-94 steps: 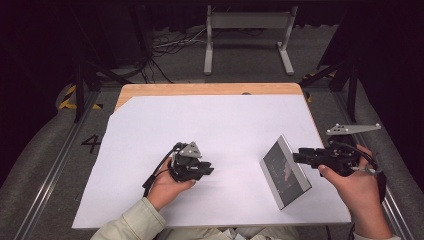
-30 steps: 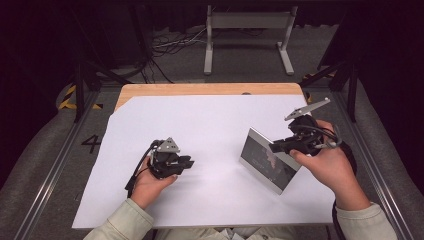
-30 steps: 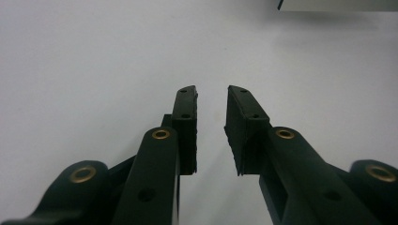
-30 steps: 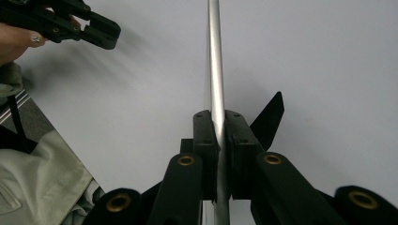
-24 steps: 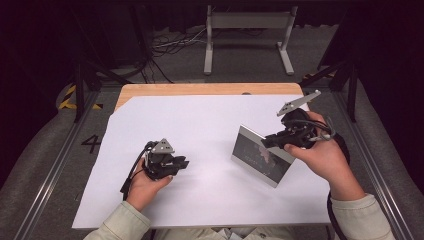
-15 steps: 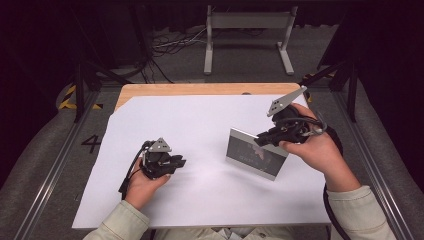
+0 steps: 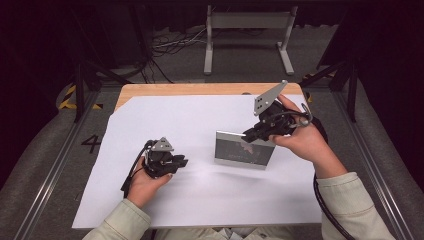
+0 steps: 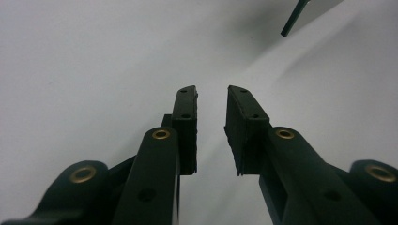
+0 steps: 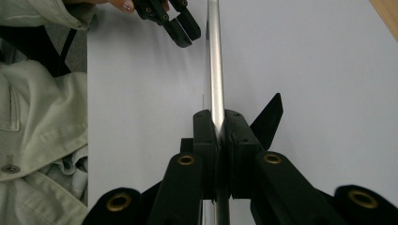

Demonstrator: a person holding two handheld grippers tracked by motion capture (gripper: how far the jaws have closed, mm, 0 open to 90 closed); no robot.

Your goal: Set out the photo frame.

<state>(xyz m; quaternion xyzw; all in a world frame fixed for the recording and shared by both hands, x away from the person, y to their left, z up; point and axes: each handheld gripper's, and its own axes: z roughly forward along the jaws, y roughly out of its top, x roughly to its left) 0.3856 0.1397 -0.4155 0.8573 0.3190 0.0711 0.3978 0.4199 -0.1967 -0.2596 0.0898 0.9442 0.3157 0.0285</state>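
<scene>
Picture frame (image 7: 244, 151) face too blurred to read — its top corner behind the right gripper (image 7: 248, 135)

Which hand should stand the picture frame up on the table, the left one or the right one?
Probably the right. The right gripper is already shut on the edge of the picture frame, holding it upright over the white table cover. The left gripper is open, holds nothing and sits apart from the frame.
</scene>
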